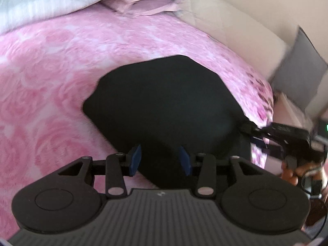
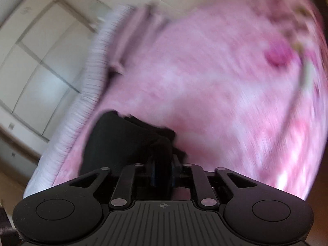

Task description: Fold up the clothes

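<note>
**Black garment lying on the pink bed, both grippers working its near edge**

The black, soft fabric garment (image 1: 164,106) is lying in a compact, rounded-off shape on the pink rose-patterned bed cover (image 1: 51,82), close to the bed's near right corner. The left gripper (image 1: 161,160) is hovering over the garment's near edge, its blue pads (image 1: 135,158) standing spread, with dark cloth showing between them but neither pad pressing on it.

Over at the right edge, the right gripper (image 1: 254,132) is reaching in at the garment's corner, a hand (image 1: 295,170) holding it. In the right wrist view, heavily blurred, the right gripper's jaws are standing apart with a dark bunch of cloth between them; whether the pads are touching it, I cannot tell.

Handling, as I'm judging it: this cloth is looking light, limp and thick enough to bunch, so it is going to sag and slide wherever it is unsupported. The best hold looks to be at the corners or along a folded edge, pinching all layers together.

Containers: none showing. A folded pink pillow (image 1: 147,0) and a white ribbed blanket (image 1: 41,6) are sitting at the bed's far edge.
</note>
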`<state>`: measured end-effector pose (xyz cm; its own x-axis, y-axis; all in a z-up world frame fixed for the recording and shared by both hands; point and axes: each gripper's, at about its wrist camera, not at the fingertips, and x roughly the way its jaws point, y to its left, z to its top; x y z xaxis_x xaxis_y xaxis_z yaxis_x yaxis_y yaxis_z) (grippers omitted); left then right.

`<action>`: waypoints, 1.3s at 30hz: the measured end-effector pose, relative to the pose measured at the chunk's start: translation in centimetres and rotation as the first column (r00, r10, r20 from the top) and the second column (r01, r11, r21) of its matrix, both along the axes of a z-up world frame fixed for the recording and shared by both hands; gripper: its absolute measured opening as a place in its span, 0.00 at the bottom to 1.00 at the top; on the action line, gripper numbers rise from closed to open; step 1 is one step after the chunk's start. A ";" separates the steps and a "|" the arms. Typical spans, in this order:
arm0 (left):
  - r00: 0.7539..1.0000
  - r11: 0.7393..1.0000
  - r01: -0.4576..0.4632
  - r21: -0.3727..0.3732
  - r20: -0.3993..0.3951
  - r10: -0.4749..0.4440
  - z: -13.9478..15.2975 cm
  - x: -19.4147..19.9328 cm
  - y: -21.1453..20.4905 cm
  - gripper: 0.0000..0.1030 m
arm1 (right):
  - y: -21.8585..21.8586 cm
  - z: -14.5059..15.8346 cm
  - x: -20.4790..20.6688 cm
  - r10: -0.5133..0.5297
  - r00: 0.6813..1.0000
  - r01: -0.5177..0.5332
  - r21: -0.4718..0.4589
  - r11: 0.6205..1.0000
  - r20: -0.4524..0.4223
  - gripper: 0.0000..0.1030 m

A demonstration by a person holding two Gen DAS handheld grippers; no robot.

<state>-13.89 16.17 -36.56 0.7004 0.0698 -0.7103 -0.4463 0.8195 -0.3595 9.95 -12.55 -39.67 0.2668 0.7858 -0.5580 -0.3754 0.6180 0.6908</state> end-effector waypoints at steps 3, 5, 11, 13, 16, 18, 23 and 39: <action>0.995 0.989 -0.098 -0.115 0.013 0.100 -0.9 -1.3 3.0 0.44 | -1.2 -0.1 -0.3 -0.083 0.993 0.088 0.053 0.995 -0.080 0.67; 0.987 0.967 -0.148 -0.206 0.031 0.157 -1.8 -2.0 4.8 0.45 | -1.9 -0.6 -0.7 -0.105 0.984 0.124 0.128 0.984 -0.145 0.74; 0.965 0.875 -0.207 -0.438 0.054 0.255 -5.5 -1.6 8.1 0.43 | 0.7 -2.0 -1.6 -0.066 0.989 0.081 0.113 0.990 -0.135 0.61; 0.972 0.892 -0.176 -0.415 0.067 0.223 -5.3 -1.1 7.7 0.34 | 1.4 -2.0 -0.8 -0.050 0.991 0.059 0.063 0.996 -0.127 0.20; 0.986 0.929 -0.112 -0.352 0.080 0.149 -4.5 -0.5 6.7 0.32 | 1.4 -1.7 1.4 -0.008 0.987 0.019 0.066 0.998 -0.160 0.14; 0.994 0.939 -0.053 -0.340 0.076 0.084 -4.3 0.2 5.5 0.31 | 1.3 -1.2 3.1 0.017 0.988 -0.008 0.061 0.998 -0.152 0.13; 0.996 0.938 0.083 -0.336 0.065 -0.065 -4.6 3.1 0.7 0.30 | 2.8 -0.4 9.0 0.057 0.997 -0.056 0.021 0.998 -0.051 0.13; 0.980 0.977 0.171 -0.127 0.128 -0.155 3.1 7.7 8.7 0.42 | 1.3 3.3 12.3 0.154 0.984 -0.155 0.001 0.988 0.088 0.45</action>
